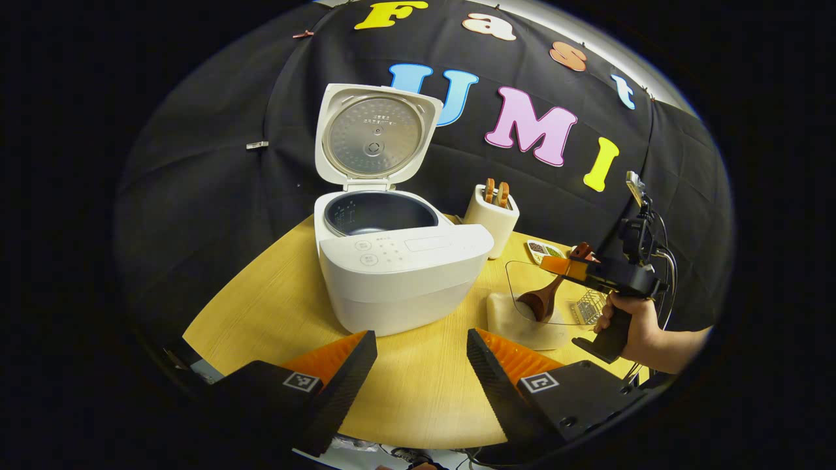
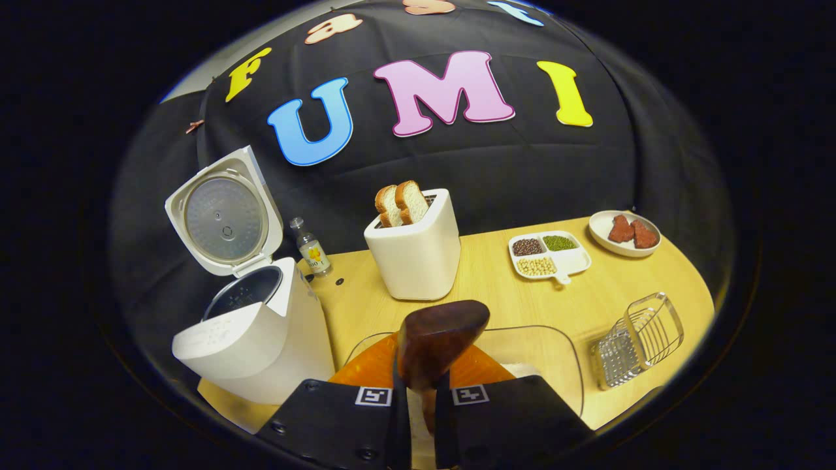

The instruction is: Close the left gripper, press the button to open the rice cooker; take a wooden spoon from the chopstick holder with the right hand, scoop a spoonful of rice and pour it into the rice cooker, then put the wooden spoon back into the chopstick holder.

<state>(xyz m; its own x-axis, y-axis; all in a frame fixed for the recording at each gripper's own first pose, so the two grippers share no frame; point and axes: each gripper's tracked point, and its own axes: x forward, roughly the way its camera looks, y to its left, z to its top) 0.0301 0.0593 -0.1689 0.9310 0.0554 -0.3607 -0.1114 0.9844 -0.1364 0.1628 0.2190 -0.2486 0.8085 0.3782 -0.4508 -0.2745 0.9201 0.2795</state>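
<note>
The table (image 1: 274, 307) is seen with the rice cooker (image 1: 392, 274) standing on it, lid (image 1: 375, 134) raised. The left gripper (image 1: 421, 365) is held with fingers wide apart. The wooden spoon (image 2: 437, 343) is clamped in the right gripper (image 2: 418, 405), its bowl down in a clear container (image 1: 522, 287) beside the cooker.

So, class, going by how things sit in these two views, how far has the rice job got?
Done: the rice cooker stands with its lid up, and the wooden spoon is out of its holder. In hand: the right tongs are shut on the spoon's handle, bowl down in the clear rice container. Left: lift a spoonful, pour it into the cooker, return the spoon. The left tongs hang open.
</note>
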